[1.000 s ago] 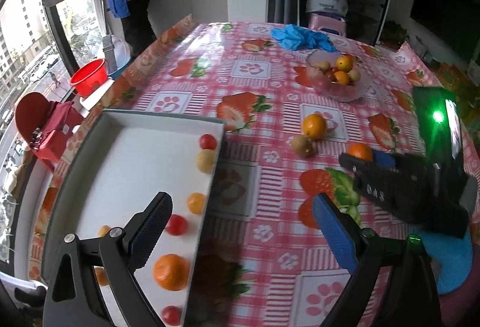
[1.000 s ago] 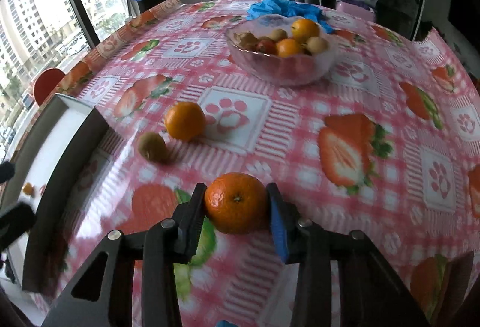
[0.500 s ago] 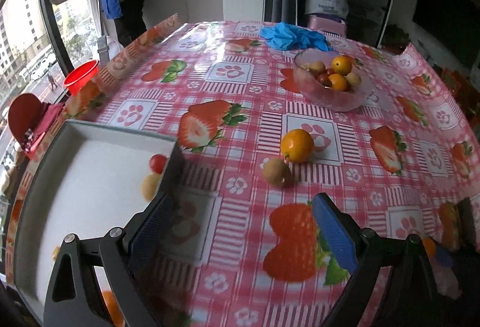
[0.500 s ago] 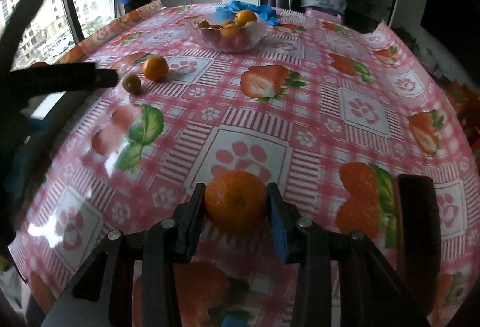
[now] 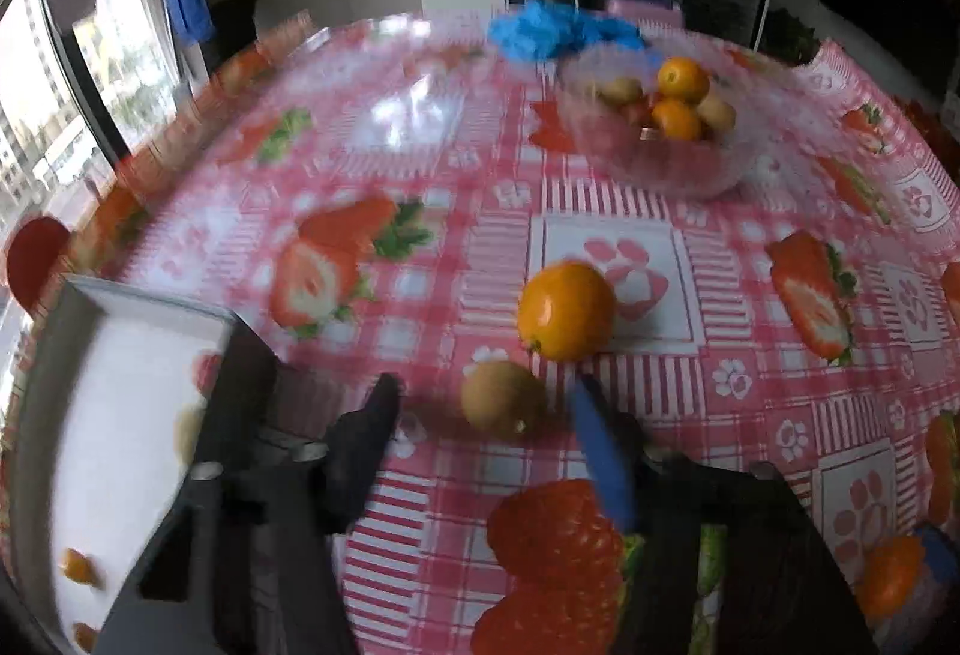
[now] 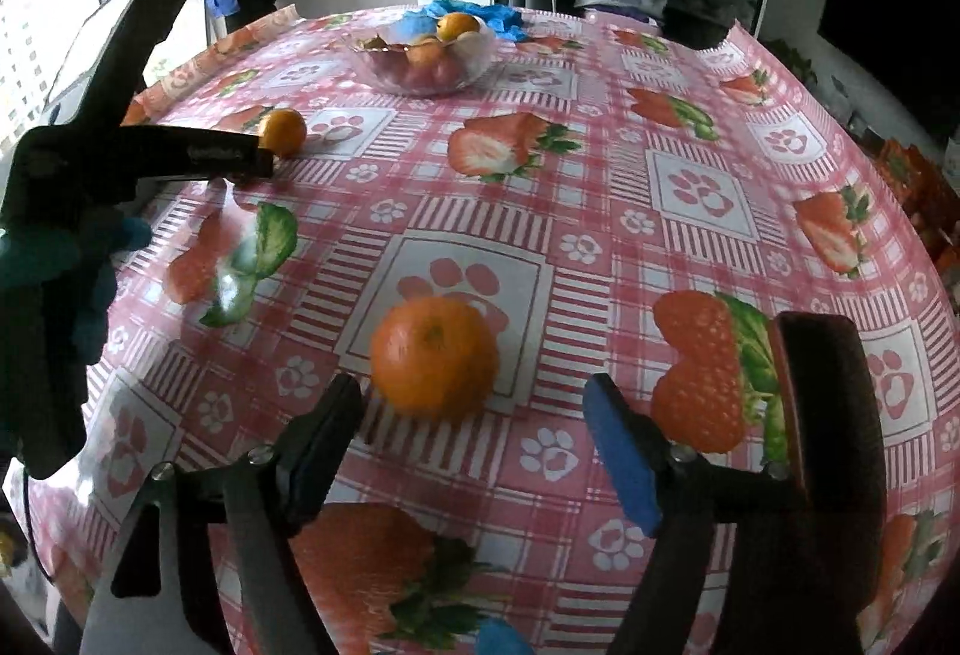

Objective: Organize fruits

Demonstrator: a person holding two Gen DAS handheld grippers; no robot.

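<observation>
Where blur smears tray, contents unreadable.

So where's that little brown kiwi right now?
In the left wrist view, the kiwi sits on the tablecloth between the open jaws of the left gripper, just in front of a loose orange.

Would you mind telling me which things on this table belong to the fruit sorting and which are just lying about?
Part of the job:
- kiwi between the open left gripper fingers
- orange beside it
- mandarin before the open right gripper
- white tray
- glass fruit bowl

Lying about:
- blue gloves
- red bucket off the table
</observation>
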